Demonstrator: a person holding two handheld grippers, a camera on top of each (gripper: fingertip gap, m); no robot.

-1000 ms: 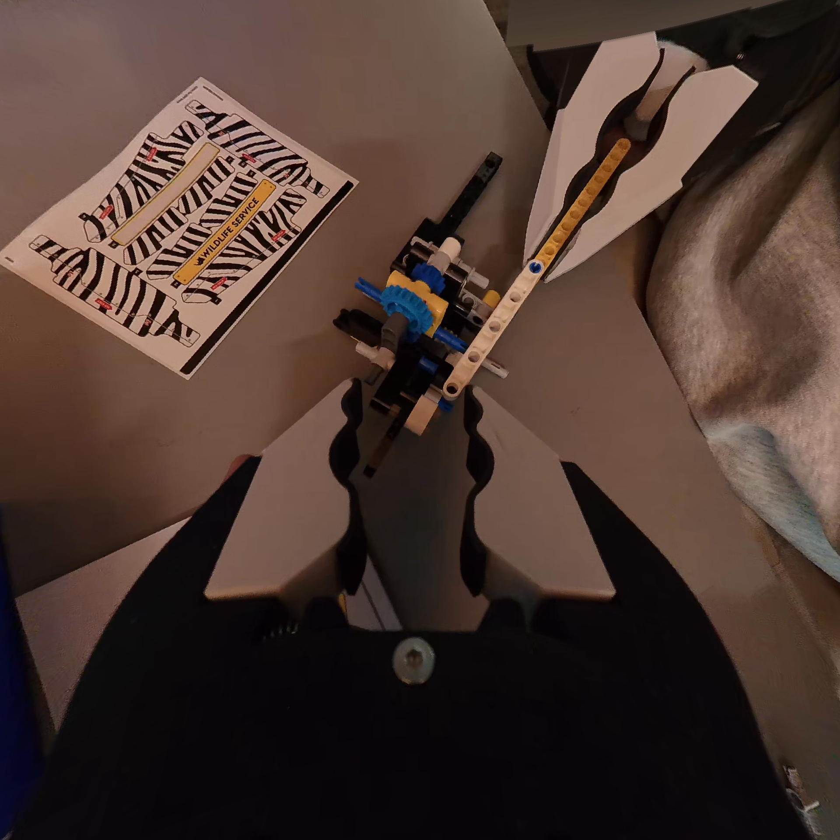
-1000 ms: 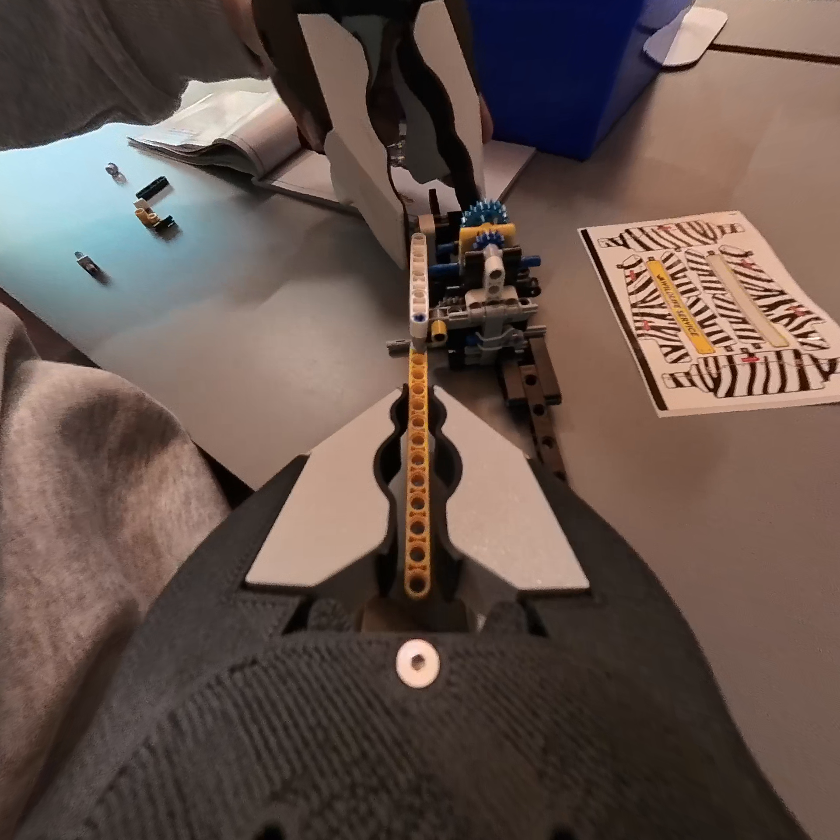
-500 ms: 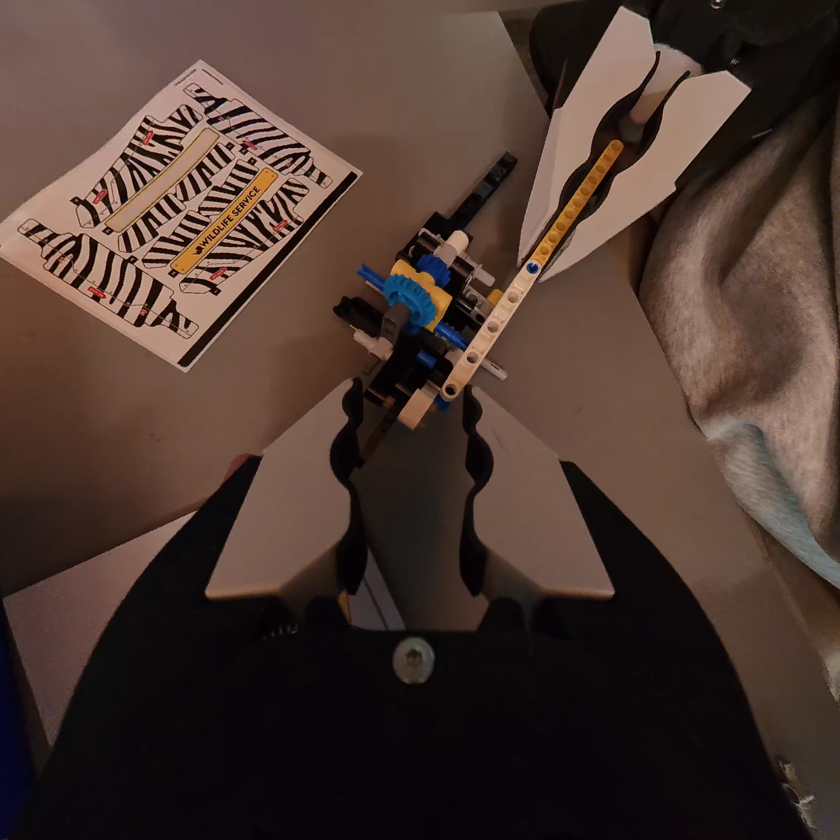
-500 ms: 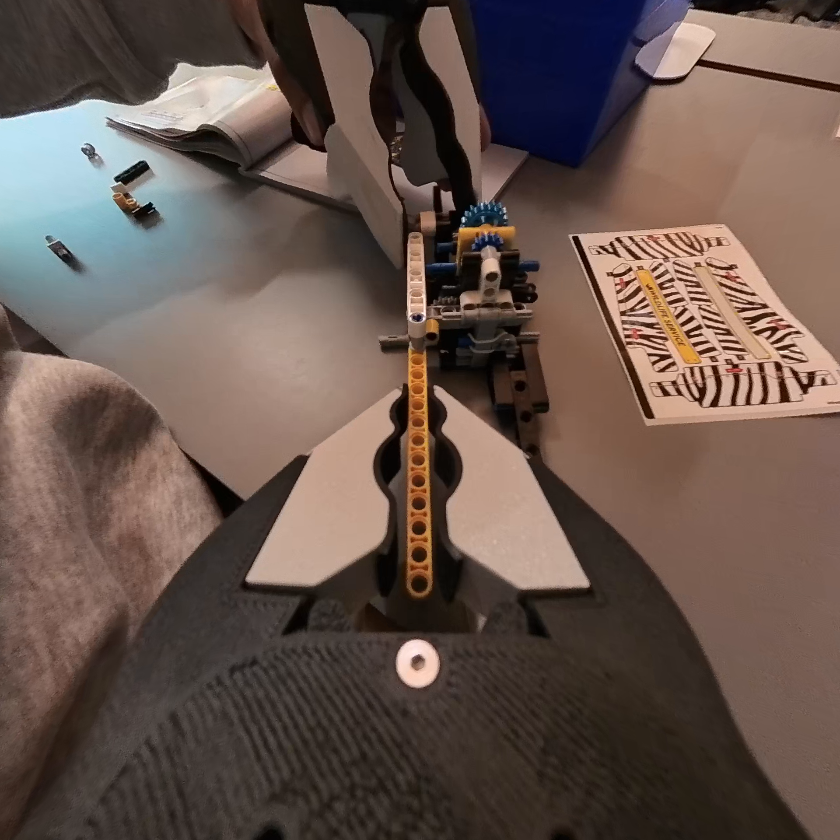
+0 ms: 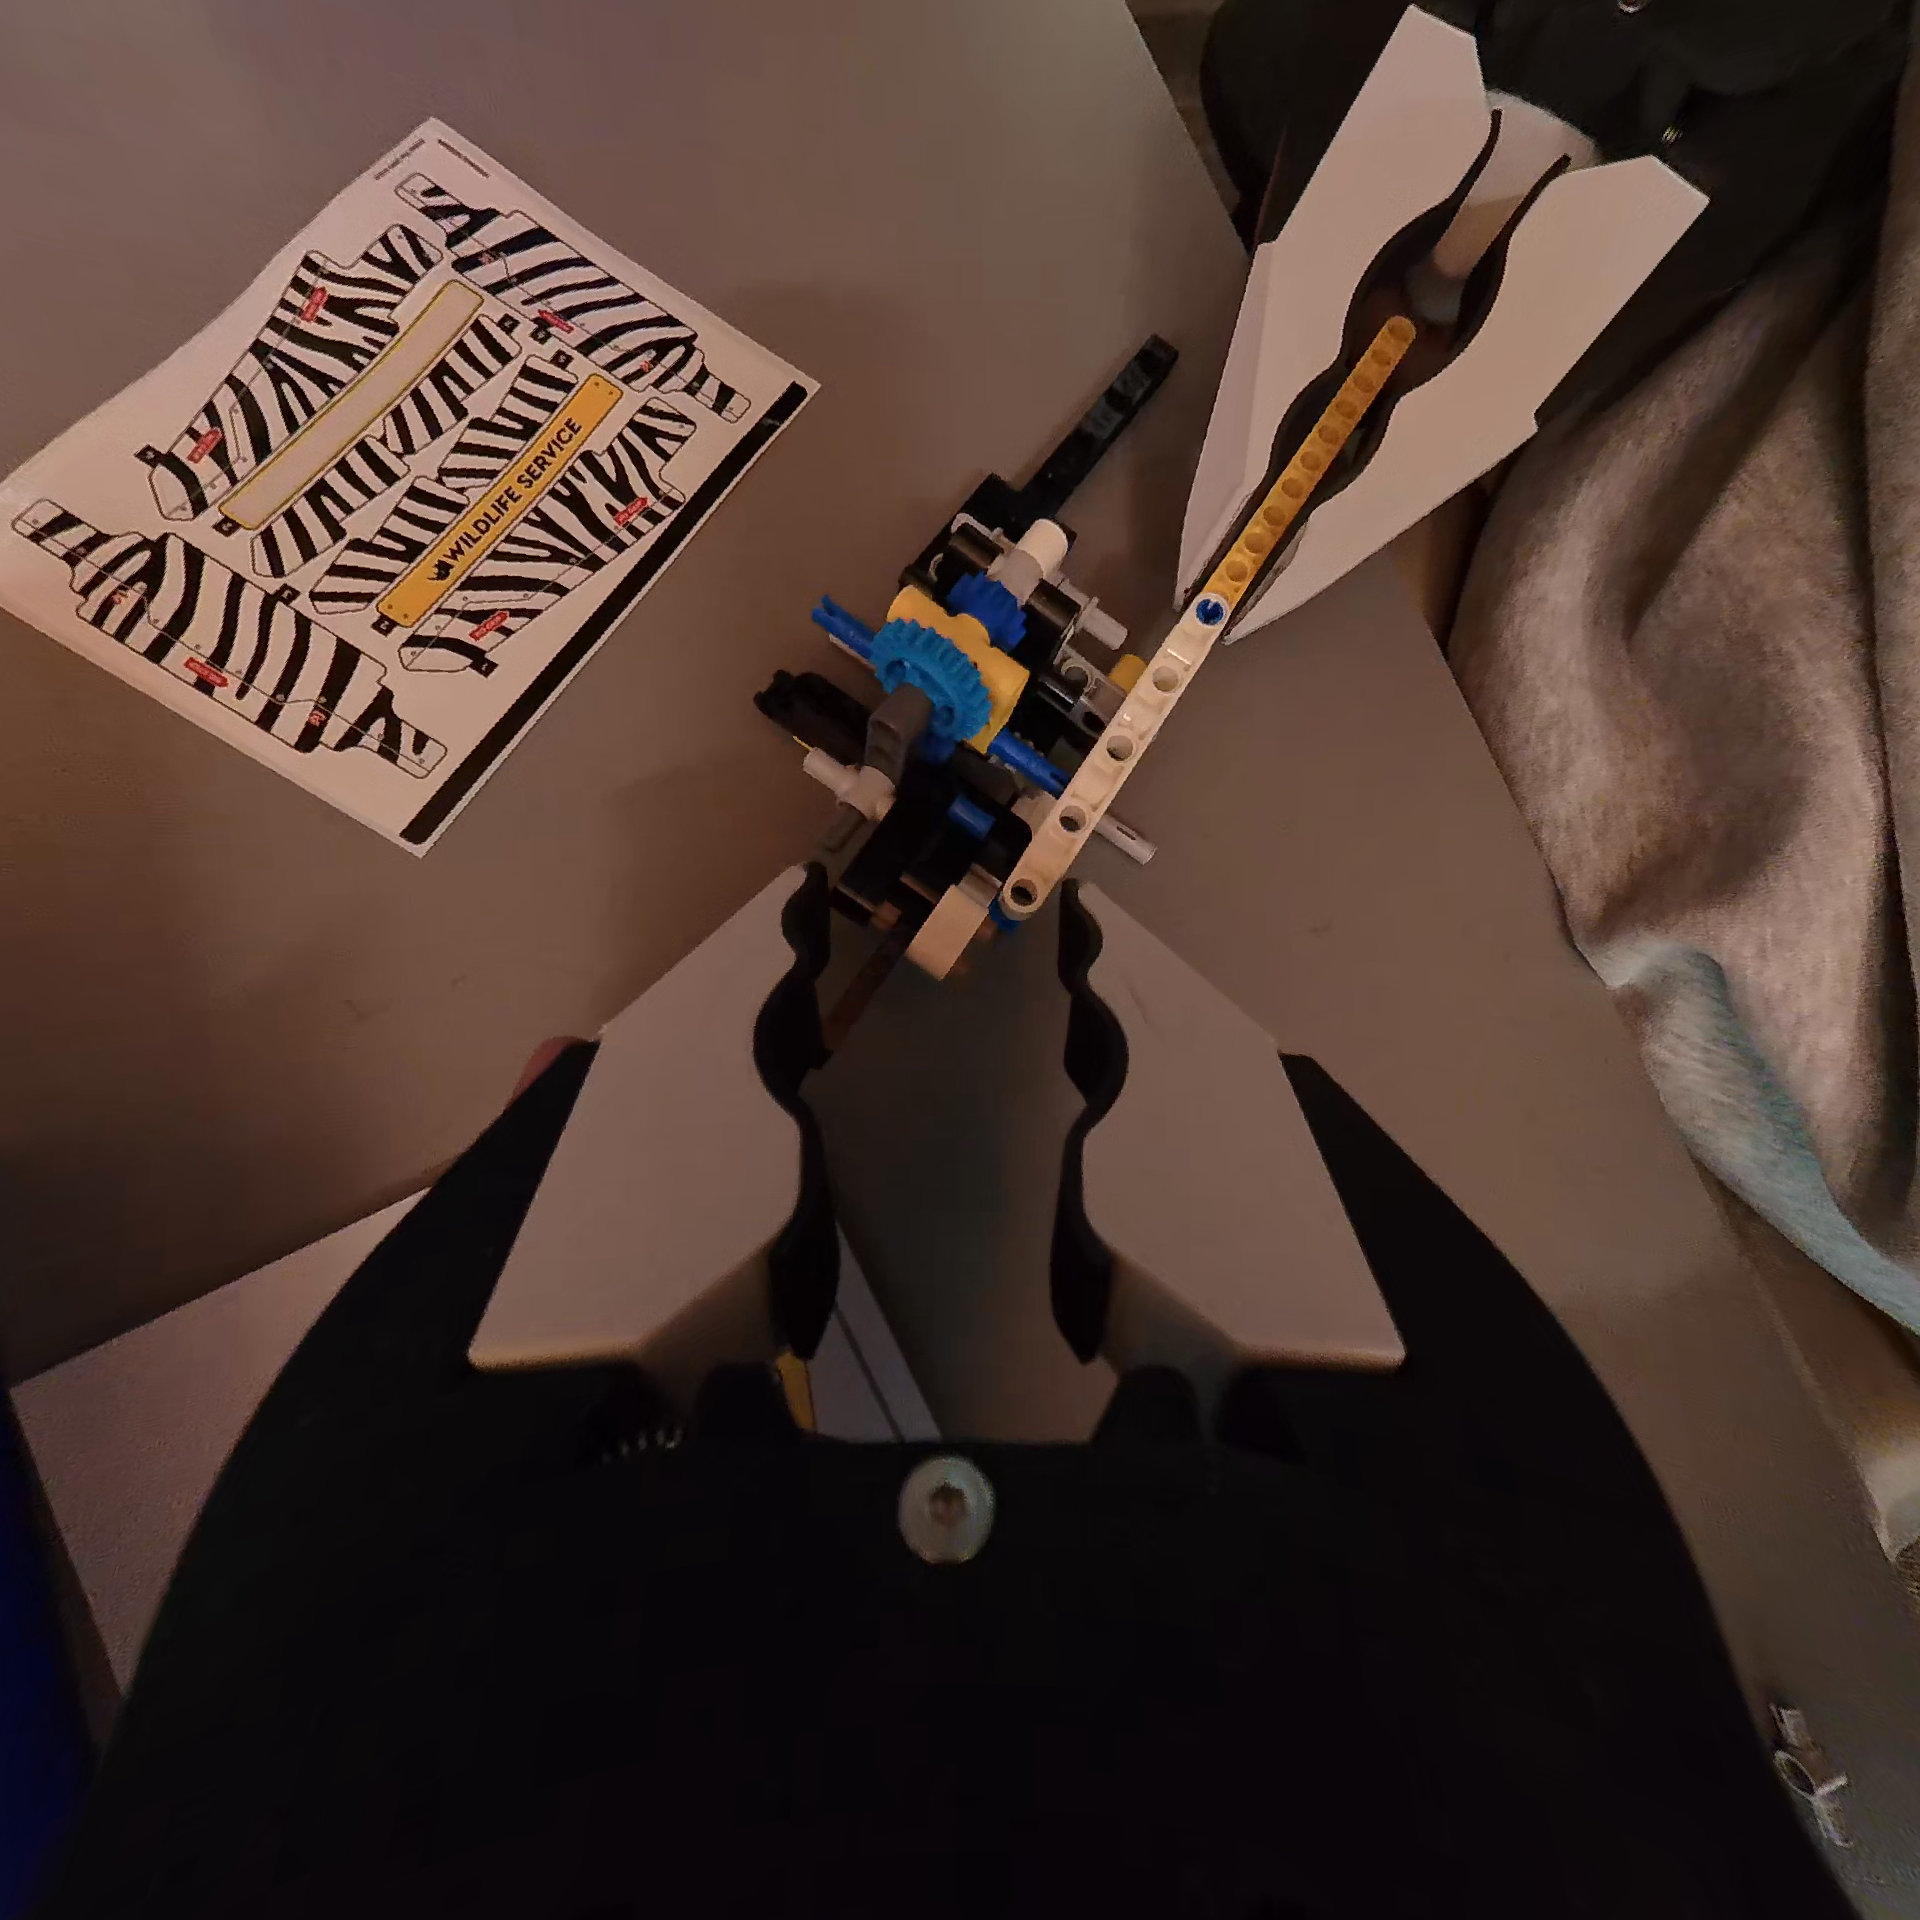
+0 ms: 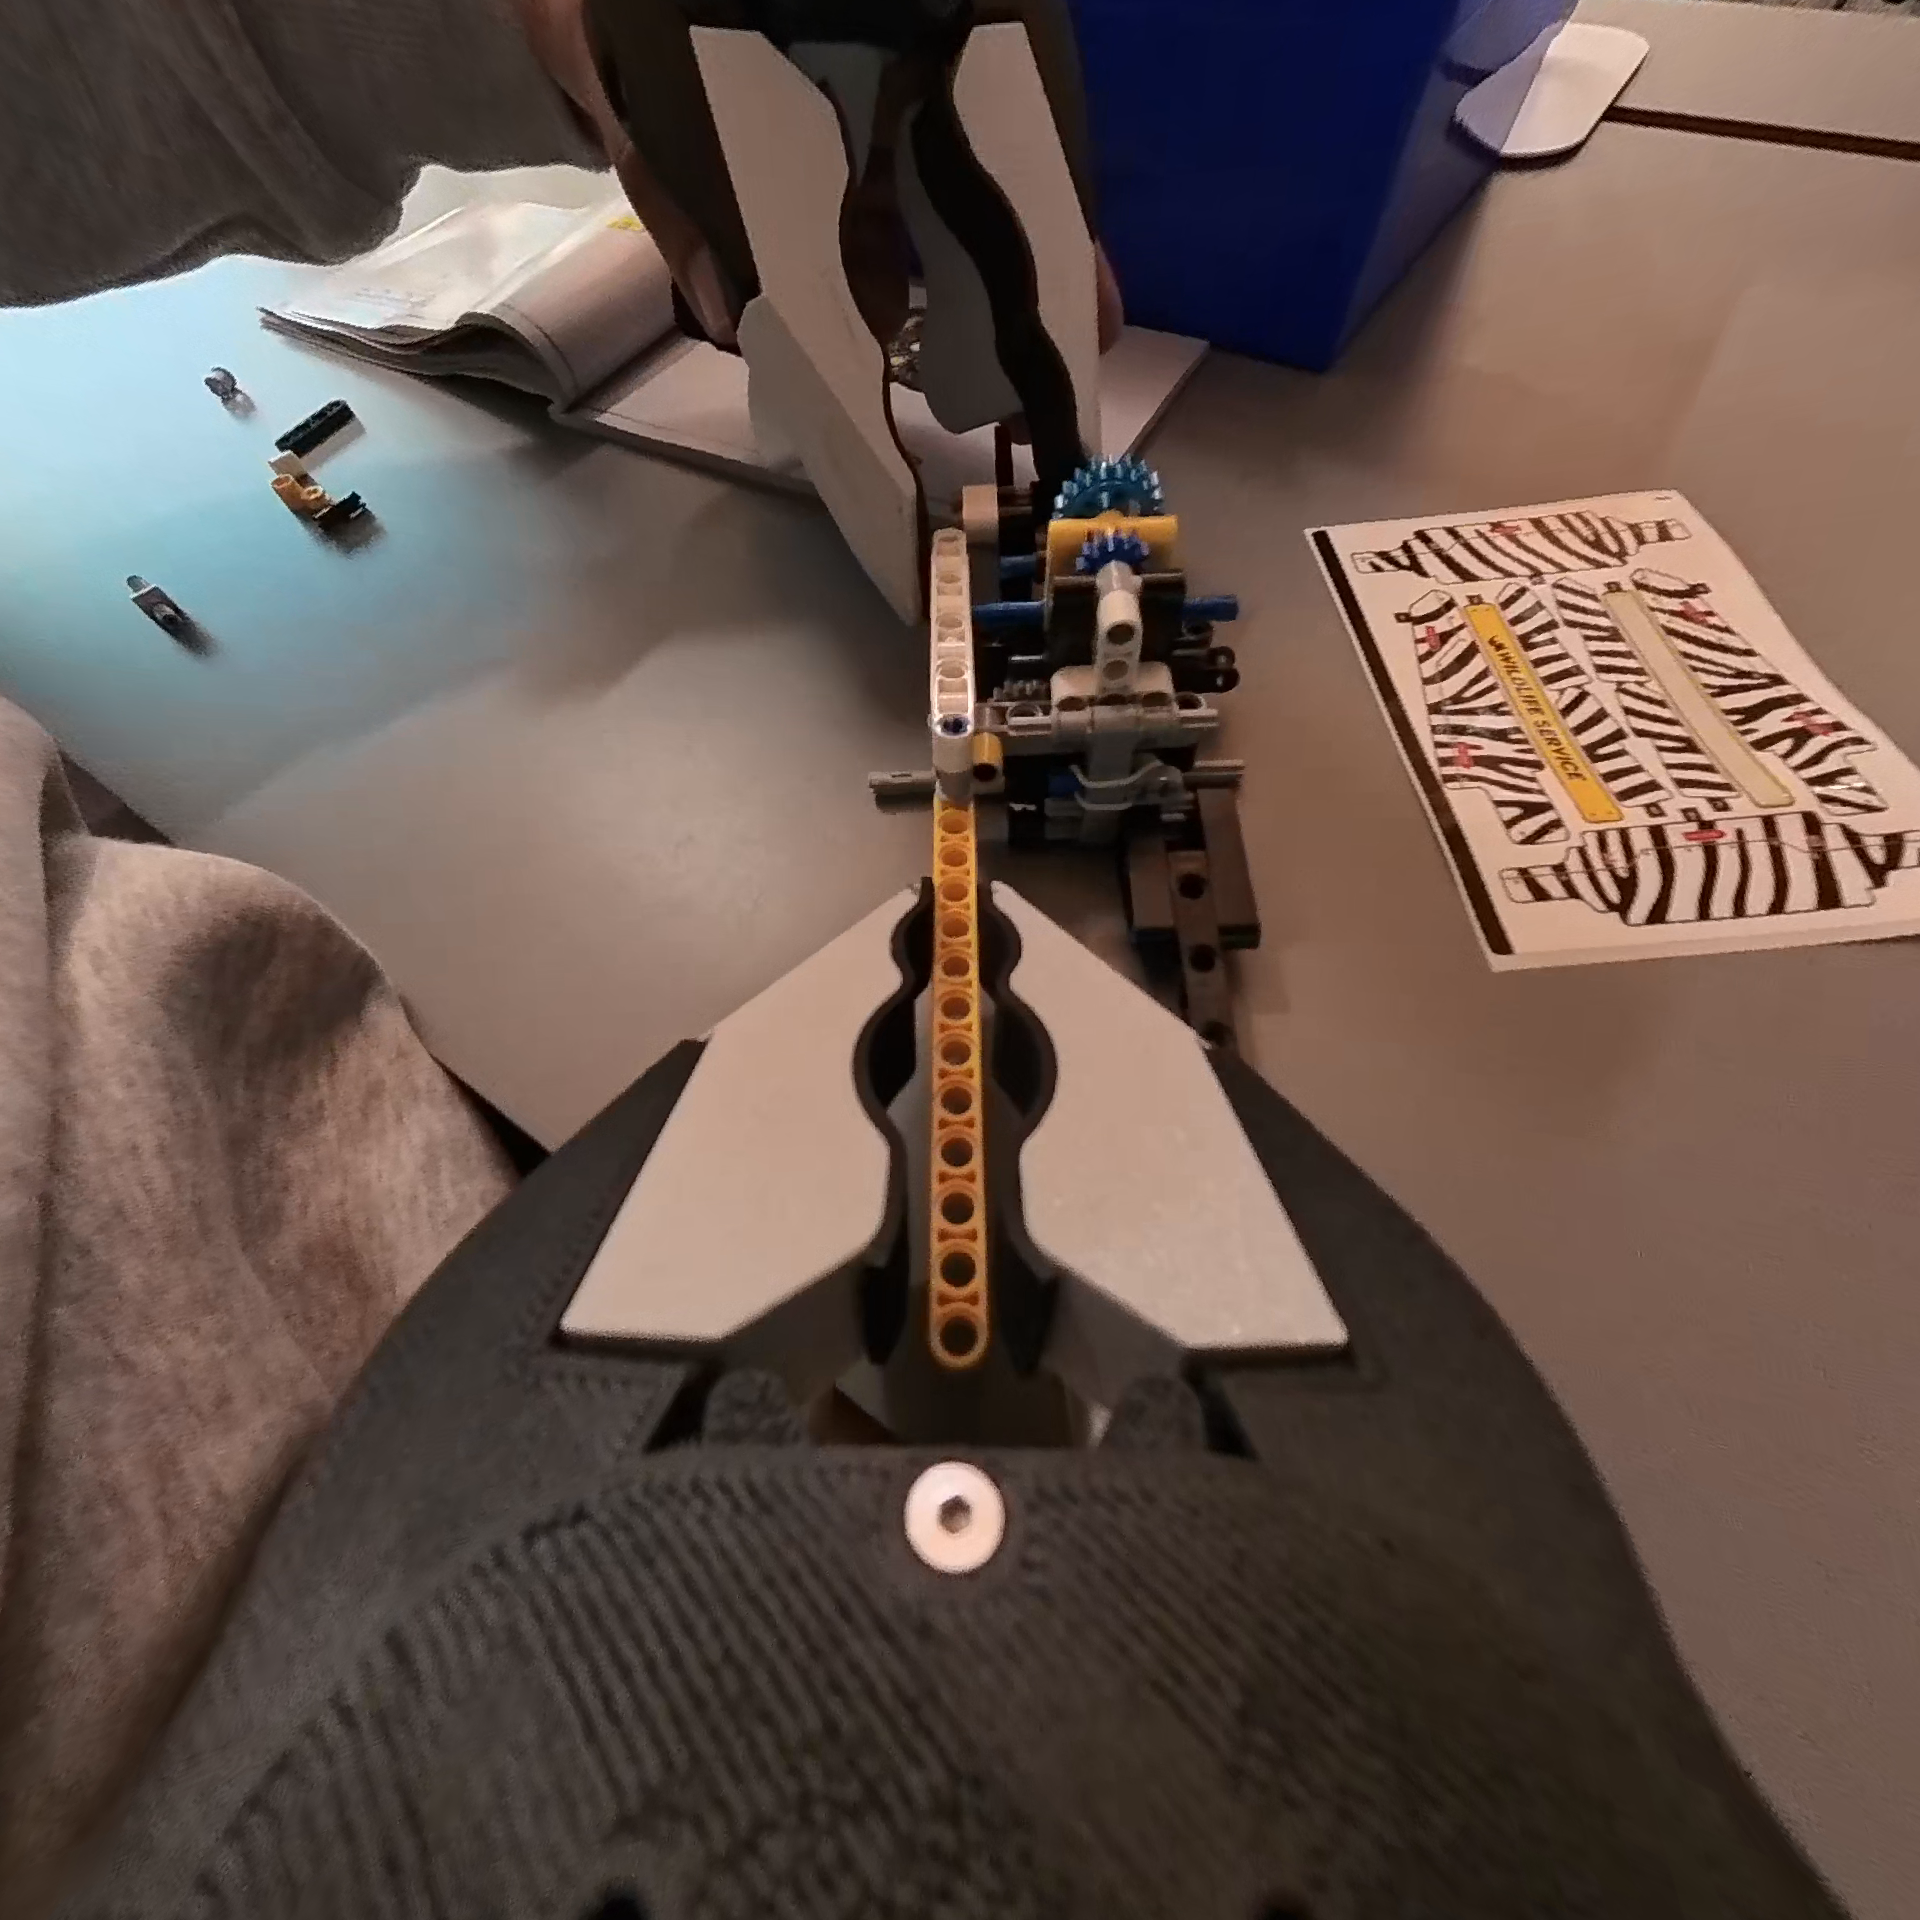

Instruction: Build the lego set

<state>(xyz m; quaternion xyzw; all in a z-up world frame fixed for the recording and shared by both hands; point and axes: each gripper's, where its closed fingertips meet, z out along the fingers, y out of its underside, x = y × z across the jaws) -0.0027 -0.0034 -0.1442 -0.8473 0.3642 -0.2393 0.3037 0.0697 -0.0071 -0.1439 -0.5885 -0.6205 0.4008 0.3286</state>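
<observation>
The lego model [image 5: 935,707], black and grey with blue gears, sits on the grey table; it also shows in the right wrist view [image 6: 1117,665]. My left gripper [image 5: 935,888] is closed around the model's near end, jaws partly apart; it also shows in the right wrist view [image 6: 982,540]. My right gripper [image 6: 956,883] is shut on a long yellow beam [image 6: 958,1091], held level. The beam's far end meets a white beam [image 6: 951,613] on the model's side at a blue pin. The left wrist view shows the right gripper [image 5: 1210,618], yellow beam [image 5: 1309,468] and white beam [image 5: 1117,748].
A zebra-striped sticker sheet [image 5: 395,499] lies beside the model, to its right in the right wrist view [image 6: 1621,727]. An open booklet [image 6: 499,312], a blue box [image 6: 1247,177] and loose small parts [image 6: 312,468] lie beyond. A grey sleeve [image 6: 156,987] hangs at the table edge. Spacing between my two grippers at the tips: around 8 centimeters.
Both grippers keep their hold. The views shift slightly, and the model and yellow beam stay joined in the same place.
</observation>
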